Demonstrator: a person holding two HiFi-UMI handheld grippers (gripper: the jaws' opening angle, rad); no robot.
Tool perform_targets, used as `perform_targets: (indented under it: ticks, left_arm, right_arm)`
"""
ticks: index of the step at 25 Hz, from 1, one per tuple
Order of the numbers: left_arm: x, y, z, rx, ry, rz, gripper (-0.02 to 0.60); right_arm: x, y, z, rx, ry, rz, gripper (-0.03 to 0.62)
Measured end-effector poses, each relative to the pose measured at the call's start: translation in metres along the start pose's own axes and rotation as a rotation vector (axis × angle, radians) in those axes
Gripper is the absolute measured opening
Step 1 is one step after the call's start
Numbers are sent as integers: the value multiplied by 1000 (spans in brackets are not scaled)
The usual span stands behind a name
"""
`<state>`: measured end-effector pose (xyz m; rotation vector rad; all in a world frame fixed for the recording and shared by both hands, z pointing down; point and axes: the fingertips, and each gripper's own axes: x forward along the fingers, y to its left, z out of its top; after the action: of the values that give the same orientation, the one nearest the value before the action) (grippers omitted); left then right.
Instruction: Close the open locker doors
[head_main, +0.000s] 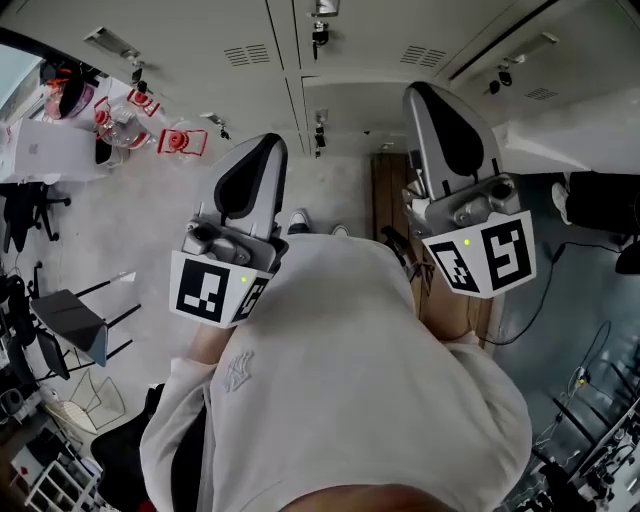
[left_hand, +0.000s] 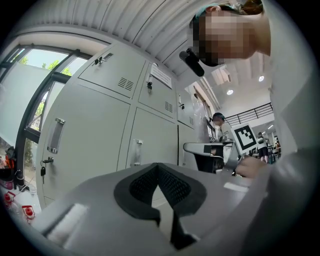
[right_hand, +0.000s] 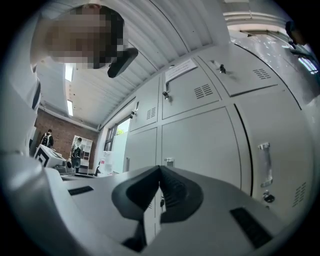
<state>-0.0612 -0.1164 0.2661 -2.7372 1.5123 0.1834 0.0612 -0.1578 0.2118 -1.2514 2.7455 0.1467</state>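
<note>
left gripper (left_hand: 159, 169) jaws closed on nothing, right gripper (right_hand: 160, 171) same, grey lockers (right_hand: 200, 140) at 12 o'clock

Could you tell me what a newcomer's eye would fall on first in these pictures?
The left hand-held gripper and the right hand-held gripper stand out first. Each fills the bottom of its own view, jaws together with nothing between them. Behind them rises a wall of grey lockers with handles and vents. In the head view, the person's white sweatshirt fills the lower middle.
</note>
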Motion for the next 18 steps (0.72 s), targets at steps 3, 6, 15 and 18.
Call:
perform_targets:
  ticks: [3,6,15,18]
  left_arm:
    - [-3,-25,-6,-15,10,-6,2]
    - [-7,-49,-15,-31,23,-8,2]
    - [-7,-114,-37,-36,43,-56,2]
    - [-6,-123,-43,-13,51,-54,2]
  right_arm:
    - [-32,0,-12,28,29,-19,11]
    - [-65,1,-30,64,80,-35,11]
    - [-134,6,-68,92,148,-51,11]
    - [-148,11,-80,101,162,-45,11]
